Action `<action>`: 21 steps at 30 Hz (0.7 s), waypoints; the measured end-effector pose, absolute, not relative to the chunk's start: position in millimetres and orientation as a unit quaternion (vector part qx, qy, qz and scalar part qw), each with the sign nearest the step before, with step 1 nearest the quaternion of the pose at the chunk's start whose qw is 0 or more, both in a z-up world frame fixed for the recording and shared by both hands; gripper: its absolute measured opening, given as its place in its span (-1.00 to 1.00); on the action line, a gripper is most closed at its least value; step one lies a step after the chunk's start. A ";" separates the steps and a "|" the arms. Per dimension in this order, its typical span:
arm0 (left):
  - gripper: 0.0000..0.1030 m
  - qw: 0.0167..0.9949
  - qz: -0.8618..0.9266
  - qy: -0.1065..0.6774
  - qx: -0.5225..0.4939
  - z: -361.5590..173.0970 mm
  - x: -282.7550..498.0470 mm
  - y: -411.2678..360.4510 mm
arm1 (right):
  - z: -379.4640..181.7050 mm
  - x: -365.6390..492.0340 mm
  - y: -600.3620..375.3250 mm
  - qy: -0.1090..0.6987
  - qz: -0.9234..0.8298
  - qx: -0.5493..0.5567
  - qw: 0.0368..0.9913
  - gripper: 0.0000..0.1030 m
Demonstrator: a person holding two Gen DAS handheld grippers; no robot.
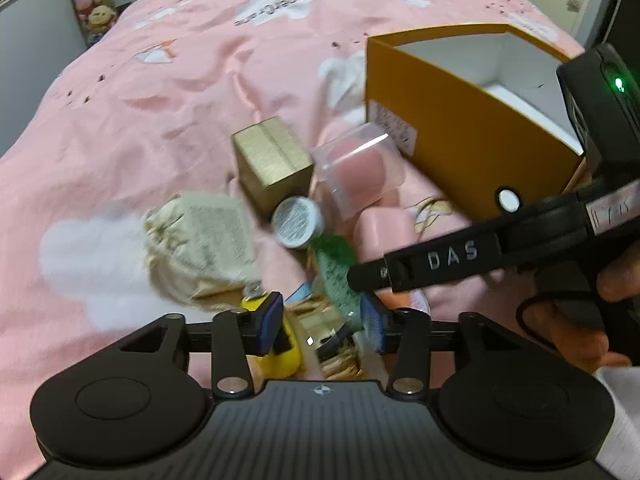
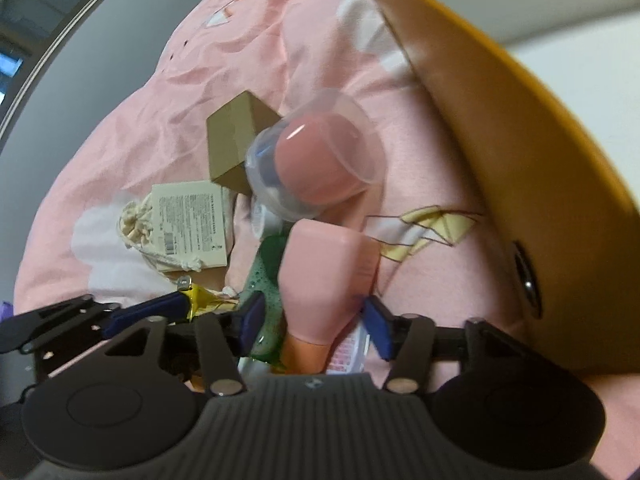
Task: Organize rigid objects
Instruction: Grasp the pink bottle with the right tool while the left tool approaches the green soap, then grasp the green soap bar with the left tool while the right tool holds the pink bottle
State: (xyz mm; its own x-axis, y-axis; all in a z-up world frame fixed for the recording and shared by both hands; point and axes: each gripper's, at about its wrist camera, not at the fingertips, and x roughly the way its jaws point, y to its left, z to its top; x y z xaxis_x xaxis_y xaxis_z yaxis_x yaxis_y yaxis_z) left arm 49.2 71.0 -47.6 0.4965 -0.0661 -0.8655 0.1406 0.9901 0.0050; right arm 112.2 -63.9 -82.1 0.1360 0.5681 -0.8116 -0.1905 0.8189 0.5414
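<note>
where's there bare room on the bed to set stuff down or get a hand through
Free: the wide pink bedspread behind and left of the gold box, and the orange box, whose visible white floor is bare. Crowded: the pile between gold box, cloth pouch and orange box, where both grippers work.

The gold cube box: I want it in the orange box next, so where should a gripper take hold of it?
Grip the gold cube box across two opposite flat side walls, coming from above. It sits upright on the pink bedspread with its top bare. The walls facing the open bedspread and the clear tub suit best; the round tin crowds its near corner.
</note>
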 end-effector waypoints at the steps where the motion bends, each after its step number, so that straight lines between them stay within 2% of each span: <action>1: 0.05 0.863 -0.058 0.500 0.033 -49.5 48.5 72.5 | -82.4 112.7 -61.1 0.602 0.260 0.152 0.739 0.16; 3: 0.05 0.865 -0.049 0.499 0.027 -49.4 44.8 74.4 | -82.8 114.0 -56.3 0.596 0.266 0.146 0.744 0.13; 6: 0.09 0.870 -0.034 0.492 0.024 -43.9 38.7 76.8 | -78.8 115.0 -55.4 0.589 0.270 0.142 0.749 -0.13; 9: 0.20 0.871 -0.003 0.491 0.015 -41.3 32.1 84.3 | -68.1 110.1 -54.0 0.584 0.279 0.116 0.753 -0.13; 12: 0.23 0.869 0.017 0.494 -0.017 -45.0 30.4 95.7 | -54.9 104.6 -53.3 0.573 0.292 0.083 0.762 -0.14; 18: 0.24 0.869 0.044 0.486 -0.081 -51.6 36.3 105.9 | -41.3 95.0 -50.3 0.571 0.308 -0.005 0.761 -0.14; 21: 0.14 0.878 0.055 0.466 -0.090 -47.2 35.0 99.1 | -45.0 93.3 -53.4 0.576 0.306 -0.012 0.758 -0.16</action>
